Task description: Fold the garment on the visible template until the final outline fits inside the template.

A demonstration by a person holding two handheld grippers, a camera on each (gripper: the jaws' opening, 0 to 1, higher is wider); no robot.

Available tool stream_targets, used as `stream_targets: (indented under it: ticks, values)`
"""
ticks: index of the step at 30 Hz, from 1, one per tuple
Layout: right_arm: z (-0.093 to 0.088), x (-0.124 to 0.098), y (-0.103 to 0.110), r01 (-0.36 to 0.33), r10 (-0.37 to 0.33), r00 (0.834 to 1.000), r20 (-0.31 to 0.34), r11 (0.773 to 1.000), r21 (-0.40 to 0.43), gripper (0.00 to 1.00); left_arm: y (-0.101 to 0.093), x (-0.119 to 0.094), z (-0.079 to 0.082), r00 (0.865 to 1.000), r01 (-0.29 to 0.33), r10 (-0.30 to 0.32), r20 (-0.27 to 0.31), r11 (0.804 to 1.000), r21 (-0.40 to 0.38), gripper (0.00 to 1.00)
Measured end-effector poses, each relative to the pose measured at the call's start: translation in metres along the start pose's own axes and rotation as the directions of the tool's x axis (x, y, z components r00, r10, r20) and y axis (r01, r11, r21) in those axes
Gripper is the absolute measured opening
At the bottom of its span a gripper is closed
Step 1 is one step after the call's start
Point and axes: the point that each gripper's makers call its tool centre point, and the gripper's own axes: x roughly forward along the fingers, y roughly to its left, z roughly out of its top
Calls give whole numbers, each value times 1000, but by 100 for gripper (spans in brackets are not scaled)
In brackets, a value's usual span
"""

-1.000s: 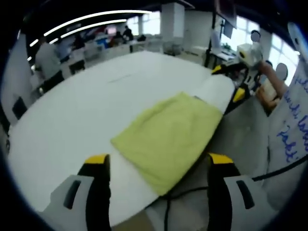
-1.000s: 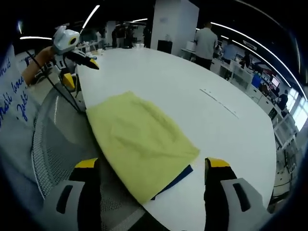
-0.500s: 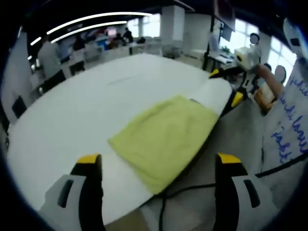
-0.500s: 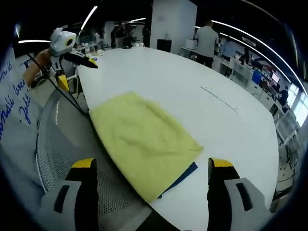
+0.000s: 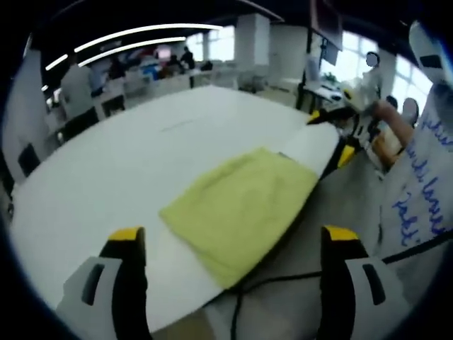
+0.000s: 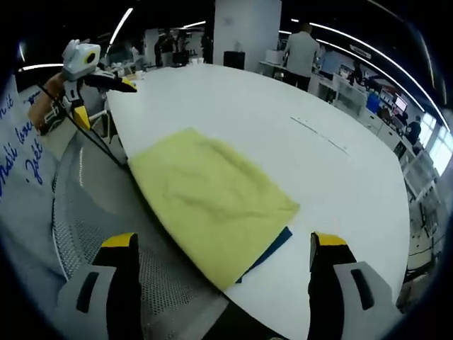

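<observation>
Overhanging the table (image 6: pixel 297 156) edge, folded yellow garment (image 6: pixel 209 202) could slide off; blue template (image 6: pixel 272 248) corner peeks out. Left gripper (image 5: pixel 230 265) and right gripper (image 6: pixel 221 273) jaws wide apart, holding nothing.

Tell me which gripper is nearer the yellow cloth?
Roughly equal, right marginally. The right gripper hangs open over the yellow cloth's near corner; the left gripper hangs open above its opposite end.

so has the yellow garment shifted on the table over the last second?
No. The folded yellow garment lies at the same spot on the white table, overhanging the near edge, with the blue template corner peeking out as before. Only the cameras moved.
</observation>
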Motion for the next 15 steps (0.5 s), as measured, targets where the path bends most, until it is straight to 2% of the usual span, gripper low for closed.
stream_targets:
  ticks: [4,9,15]
  values:
    - [2,-1,-2,8,-8,1000,5,1000,7,100,-1,0,-1,1000,-2,2,4,1000,-16,100]
    - [6,-3,-8,36,-37,999,30,999,33,100,-2,1,-3,1000,12,-12,-16,1000,9,100]
    - [5,-2,-5,28,-28,999,24,999,23,100,0,-1,3,1000,6,-6,2,1000,22,100]
